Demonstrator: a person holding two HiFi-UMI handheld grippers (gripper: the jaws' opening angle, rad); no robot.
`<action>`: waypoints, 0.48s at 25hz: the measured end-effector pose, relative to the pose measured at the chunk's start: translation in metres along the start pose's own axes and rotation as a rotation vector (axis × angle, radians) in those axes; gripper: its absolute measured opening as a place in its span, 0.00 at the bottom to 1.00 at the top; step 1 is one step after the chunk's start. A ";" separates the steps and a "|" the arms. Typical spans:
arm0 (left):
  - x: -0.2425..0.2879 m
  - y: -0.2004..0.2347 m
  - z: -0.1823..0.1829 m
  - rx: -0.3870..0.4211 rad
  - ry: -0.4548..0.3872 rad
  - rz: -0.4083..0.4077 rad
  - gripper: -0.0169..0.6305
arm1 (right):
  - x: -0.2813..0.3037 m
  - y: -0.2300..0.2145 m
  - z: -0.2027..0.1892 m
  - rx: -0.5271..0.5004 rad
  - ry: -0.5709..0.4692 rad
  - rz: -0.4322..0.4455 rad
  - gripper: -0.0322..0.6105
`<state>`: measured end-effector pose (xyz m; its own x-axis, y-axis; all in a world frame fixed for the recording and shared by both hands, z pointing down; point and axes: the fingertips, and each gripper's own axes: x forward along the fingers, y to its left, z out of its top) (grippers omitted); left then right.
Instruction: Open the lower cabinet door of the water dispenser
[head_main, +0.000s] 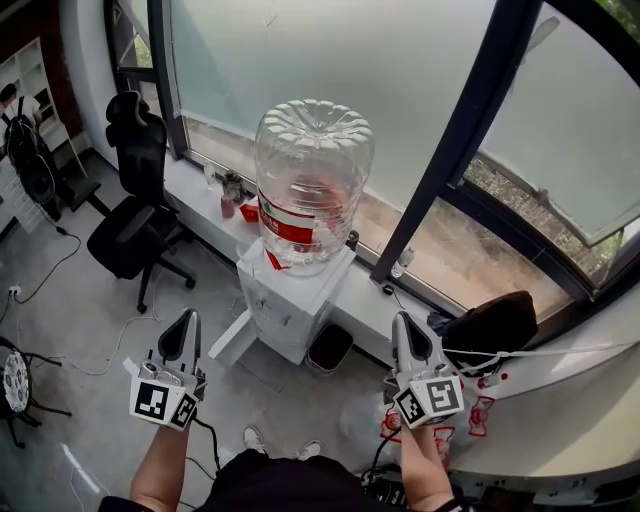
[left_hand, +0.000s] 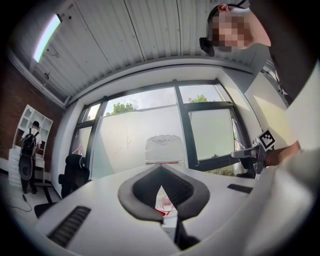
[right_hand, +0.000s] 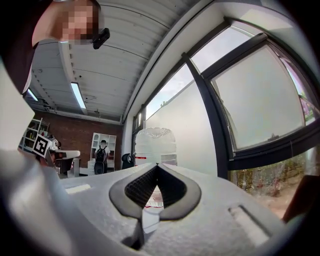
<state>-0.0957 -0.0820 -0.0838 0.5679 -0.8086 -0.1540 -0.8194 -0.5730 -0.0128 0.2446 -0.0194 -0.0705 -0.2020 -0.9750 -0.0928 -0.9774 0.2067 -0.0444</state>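
Observation:
The white water dispenser (head_main: 292, 300) stands against the window ledge with a big clear bottle (head_main: 312, 180) on top. A white panel (head_main: 232, 340) juts out low at its left side, seemingly the lower cabinet door swung open. My left gripper (head_main: 188, 320) and right gripper (head_main: 403, 322) hover in front of the dispenser on either side, apart from it. Both are shut, with nothing between the jaws. The bottle (left_hand: 165, 149) shows above the closed jaws in the left gripper view, and the bottle (right_hand: 155, 145) appears likewise in the right gripper view.
A black office chair (head_main: 135, 215) stands left of the dispenser. A small black bin (head_main: 330, 347) sits at its right foot. A dark bag (head_main: 495, 325) lies on the ledge at right. Cables run over the floor. A person with a backpack (right_hand: 101, 159) stands far off.

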 end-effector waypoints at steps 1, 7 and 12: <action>-0.002 0.000 0.002 -0.002 -0.003 0.002 0.04 | -0.004 0.000 0.002 0.000 -0.005 -0.006 0.06; -0.013 0.003 0.012 -0.001 -0.007 0.043 0.04 | -0.025 0.004 0.017 -0.021 -0.034 -0.031 0.06; -0.013 -0.001 0.009 -0.008 -0.012 0.039 0.04 | -0.031 0.000 0.020 -0.035 -0.045 -0.062 0.06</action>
<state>-0.1031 -0.0702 -0.0910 0.5344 -0.8288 -0.1660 -0.8403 -0.5421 0.0015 0.2522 0.0126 -0.0871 -0.1390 -0.9809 -0.1357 -0.9896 0.1426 -0.0167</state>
